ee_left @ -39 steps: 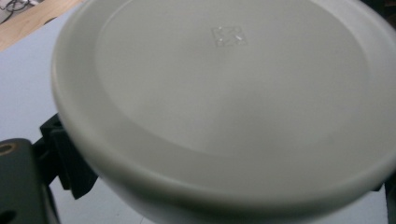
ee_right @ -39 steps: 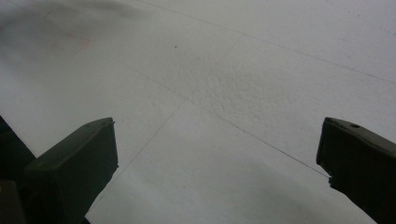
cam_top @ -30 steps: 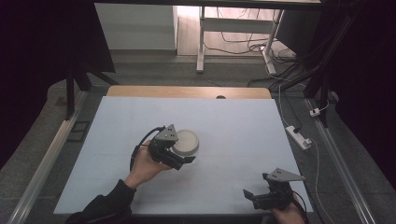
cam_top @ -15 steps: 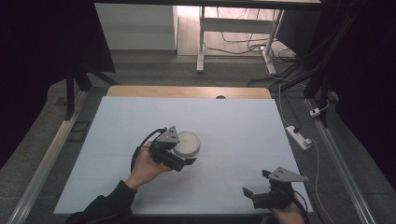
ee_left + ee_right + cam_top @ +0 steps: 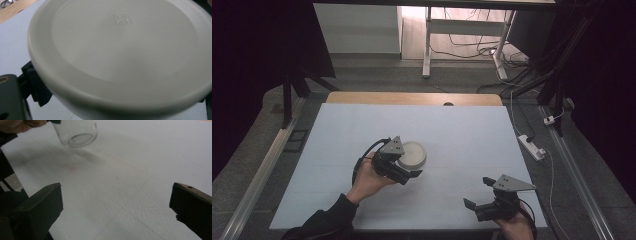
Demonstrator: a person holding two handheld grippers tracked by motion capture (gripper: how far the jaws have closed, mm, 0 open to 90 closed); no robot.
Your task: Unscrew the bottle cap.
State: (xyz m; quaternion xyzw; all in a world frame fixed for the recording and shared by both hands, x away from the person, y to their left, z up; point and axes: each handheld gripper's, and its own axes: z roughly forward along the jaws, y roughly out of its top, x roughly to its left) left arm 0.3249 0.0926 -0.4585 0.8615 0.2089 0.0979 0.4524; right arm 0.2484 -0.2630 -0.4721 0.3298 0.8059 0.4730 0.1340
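Here, the left gripper (image 5: 404,172) sits near the middle of the white worktop (image 5: 462,135), its fingers clamped on a round jar (image 5: 412,154) with a white lid (image 5: 120,50). The left gripper view shows that lid up close, with one black finger (image 5: 33,83) against the jar's side below the rim. In the right gripper view the jar's clear glass body (image 5: 76,131) hangs tilted, apparently lifted just above the worktop. The right gripper (image 5: 479,195) rests at the near right corner of the worktop, well apart from the jar, fingers (image 5: 37,207) spread wide on nothing.
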